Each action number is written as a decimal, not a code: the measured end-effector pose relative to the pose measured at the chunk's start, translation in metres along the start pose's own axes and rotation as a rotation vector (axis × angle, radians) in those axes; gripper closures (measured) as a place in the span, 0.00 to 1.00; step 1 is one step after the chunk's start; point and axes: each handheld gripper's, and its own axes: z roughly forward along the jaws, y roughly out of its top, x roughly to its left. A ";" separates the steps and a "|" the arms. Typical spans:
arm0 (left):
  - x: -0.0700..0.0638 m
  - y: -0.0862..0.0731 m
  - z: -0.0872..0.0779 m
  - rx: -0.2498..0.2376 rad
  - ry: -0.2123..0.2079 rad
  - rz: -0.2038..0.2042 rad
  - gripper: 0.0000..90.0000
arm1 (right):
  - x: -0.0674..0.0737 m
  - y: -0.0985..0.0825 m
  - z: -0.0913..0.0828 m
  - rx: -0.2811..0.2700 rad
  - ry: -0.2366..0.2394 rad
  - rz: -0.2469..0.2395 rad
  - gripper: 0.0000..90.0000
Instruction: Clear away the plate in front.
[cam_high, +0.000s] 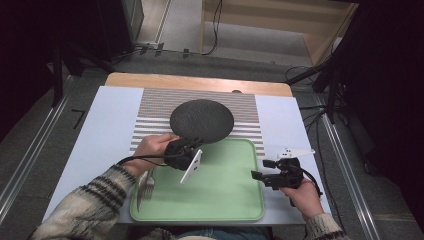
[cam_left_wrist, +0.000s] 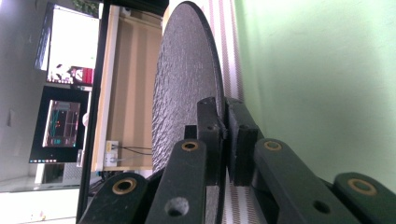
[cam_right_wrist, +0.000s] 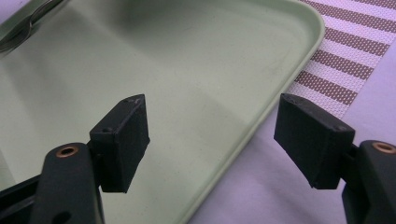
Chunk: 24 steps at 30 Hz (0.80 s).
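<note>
A dark, rough-surfaced round plate (cam_high: 202, 121) lies over the striped mat (cam_high: 150, 107), its near rim reaching the far edge of the green tray (cam_high: 225, 195). My left gripper (cam_high: 192, 146) is shut on that near rim, the hand coming in from the left. In the left gripper view the two jaws pinch the plate (cam_left_wrist: 187, 93) edge-on, left gripper (cam_left_wrist: 225, 140), with the tray (cam_left_wrist: 327, 70) beside it. My right gripper (cam_high: 261, 171) stands open at the tray's right rim. In the right gripper view its jaws are wide apart and hold nothing, right gripper (cam_right_wrist: 212, 140), above the tray's corner (cam_right_wrist: 187, 70).
A metal fork (cam_high: 145, 185) lies at the tray's left side and shows as a blur (cam_right_wrist: 23, 28) in the right gripper view. The pale table cover (cam_high: 105, 130) extends left and right of the mat (cam_right_wrist: 345, 65). Beyond the table are floor rails and cables.
</note>
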 end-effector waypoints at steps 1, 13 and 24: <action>-0.002 0.001 -0.002 -0.007 -0.002 0.005 0.97 | 0.000 0.000 0.000 -0.001 0.000 0.001 0.27; -0.018 0.009 -0.023 -0.017 -0.029 -0.006 0.97 | -0.001 0.000 0.000 -0.002 -0.008 0.005 0.27; -0.031 0.018 -0.041 -0.048 -0.046 0.010 0.97 | -0.002 0.001 0.001 0.003 -0.011 0.002 0.27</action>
